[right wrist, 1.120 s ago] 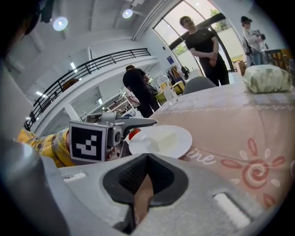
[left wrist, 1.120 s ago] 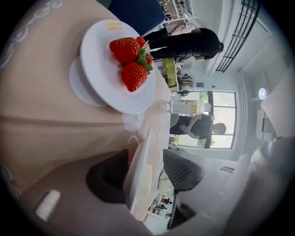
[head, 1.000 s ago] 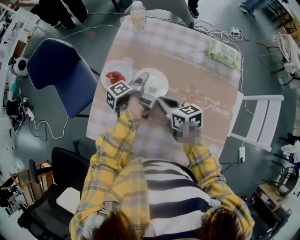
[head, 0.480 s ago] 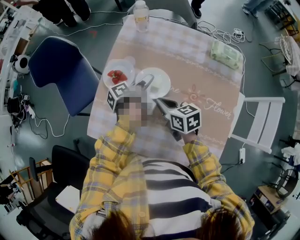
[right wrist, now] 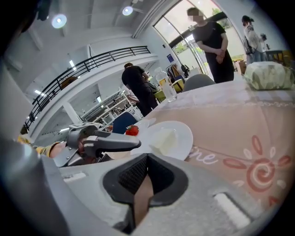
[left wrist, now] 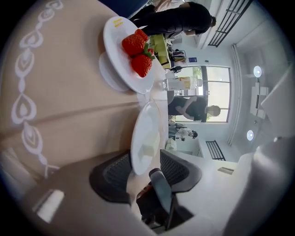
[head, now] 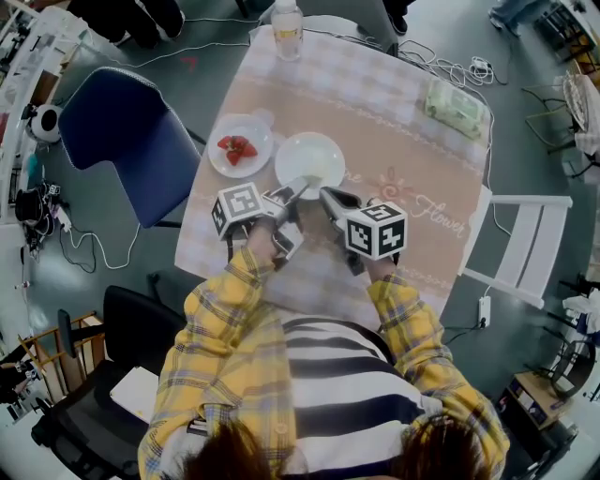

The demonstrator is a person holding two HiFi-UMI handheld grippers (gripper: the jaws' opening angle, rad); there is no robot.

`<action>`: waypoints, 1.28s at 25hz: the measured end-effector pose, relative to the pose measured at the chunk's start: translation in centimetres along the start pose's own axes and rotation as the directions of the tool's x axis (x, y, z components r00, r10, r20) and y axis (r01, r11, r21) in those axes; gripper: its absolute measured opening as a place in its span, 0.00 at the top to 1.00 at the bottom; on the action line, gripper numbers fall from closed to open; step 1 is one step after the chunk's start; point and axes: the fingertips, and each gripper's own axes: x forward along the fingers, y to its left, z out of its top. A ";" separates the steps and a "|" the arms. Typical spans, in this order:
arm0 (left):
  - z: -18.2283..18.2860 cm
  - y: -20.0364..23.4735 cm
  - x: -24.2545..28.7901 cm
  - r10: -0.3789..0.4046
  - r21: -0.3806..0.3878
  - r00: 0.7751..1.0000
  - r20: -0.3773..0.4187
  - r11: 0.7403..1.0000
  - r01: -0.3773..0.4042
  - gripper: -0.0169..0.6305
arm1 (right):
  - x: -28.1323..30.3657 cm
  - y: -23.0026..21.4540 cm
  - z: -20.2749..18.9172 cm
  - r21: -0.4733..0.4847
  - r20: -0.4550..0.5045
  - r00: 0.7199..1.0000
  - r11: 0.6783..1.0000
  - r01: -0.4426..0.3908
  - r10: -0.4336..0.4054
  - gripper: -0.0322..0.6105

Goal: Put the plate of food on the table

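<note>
A white plate [head: 309, 161] with a pale piece of food rests flat on the checked tablecloth [head: 394, 122], next to a second plate holding strawberries [head: 240, 147]. My left gripper [head: 294, 188] sits just short of the white plate's near rim. Its jaws are closing. In the left gripper view that plate [left wrist: 146, 133] shows in the gap of the left gripper [left wrist: 145, 159], with the pads not pressing it. My right gripper [head: 330, 197] hovers beside it, shut with nothing in it. The right gripper view shows the right gripper [right wrist: 147, 159] with pads together, and the plate [right wrist: 174, 136] ahead.
A water bottle [head: 287, 17] stands at the table's far edge and a pack of wipes [head: 457, 106] lies far right. A blue chair [head: 122, 141] stands left of the table, a white chair [head: 525, 239] right. People stand beyond the table [right wrist: 213, 41].
My left gripper let go of the white plate and drew back toward me; the plate stays on the cloth. The right gripper barely moved.
</note>
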 end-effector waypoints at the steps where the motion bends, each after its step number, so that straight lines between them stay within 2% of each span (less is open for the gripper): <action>1: -0.1 0.1 -0.2 0.003 0.007 1.000 -0.006 1.000 -0.003 0.69 | 0.0 0.0 0.0 0.001 0.001 1.000 1.000 0.001 -0.001 0.95; 5: -0.9 0.1 -1.0 0.003 0.022 1.000 -0.031 1.000 -0.003 0.69 | -0.4 -0.2 0.3 0.004 0.009 1.000 1.000 0.012 -0.012 0.95; 10: -1.5 1.0 -1.9 -0.006 -0.006 0.999 -0.034 1.000 0.005 0.71 | -0.9 -0.2 0.4 0.003 0.018 1.000 1.000 0.021 -0.021 0.95; 12: -1.6 1.1 -2.3 -0.020 -0.016 0.999 -0.028 1.000 0.019 0.77 | -1.1 -0.1 0.5 0.001 0.019 1.000 1.000 0.024 -0.024 0.95; 14: -1.8 0.7 -2.8 -0.053 -0.011 0.998 -0.018 0.999 0.053 0.98 | -1.3 0.0 0.4 -0.001 0.020 0.999 1.000 0.028 -0.028 0.95; 15: -1.8 0.4 -3.0 -0.077 -0.001 0.997 -0.010 0.997 0.077 0.98 | -1.5 0.0 0.4 -0.001 0.020 0.999 1.000 0.030 -0.030 0.95; 19: -1.9 -0.9 -4.0 -0.158 0.107 0.987 0.028 0.982 0.154 0.98 | -2.2 0.4 0.0 -0.005 0.022 0.999 0.999 0.035 -0.035 0.95; 22: -1.9 -1.6 -4.8 -0.165 0.241 0.985 0.055 0.959 0.147 0.98 | -2.8 0.6 -0.6 -0.013 0.021 0.999 0.999 0.042 -0.042 0.95; 25: -2.1 -2.0 -5.5 -0.146 0.372 0.986 0.079 0.922 0.107 0.98 | -3.6 0.9 -0.9 -0.028 0.025 0.998 0.998 0.051 -0.050 0.95; 27: -2.5 -2.4 -6.0 -0.130 0.465 0.987 0.093 0.882 0.072 0.98 | -4.4 1.1 -0.7 -0.031 0.047 0.998 0.998 0.052 -0.050 0.95; 29: -2.9 -2.8 -6.5 -0.114 0.566 0.987 0.115 0.824 0.029 0.98 | -5.3 1.3 -0.4 -0.023 0.084 0.995 0.998 0.051 -0.049 0.95; 32: -3.5 -3.6 -7.1 -0.110 0.708 0.980 0.167 0.705 -0.042 0.98 | -6.7 1.2 -0.4 -0.015 0.126 0.990 0.998 0.062 -0.059 0.95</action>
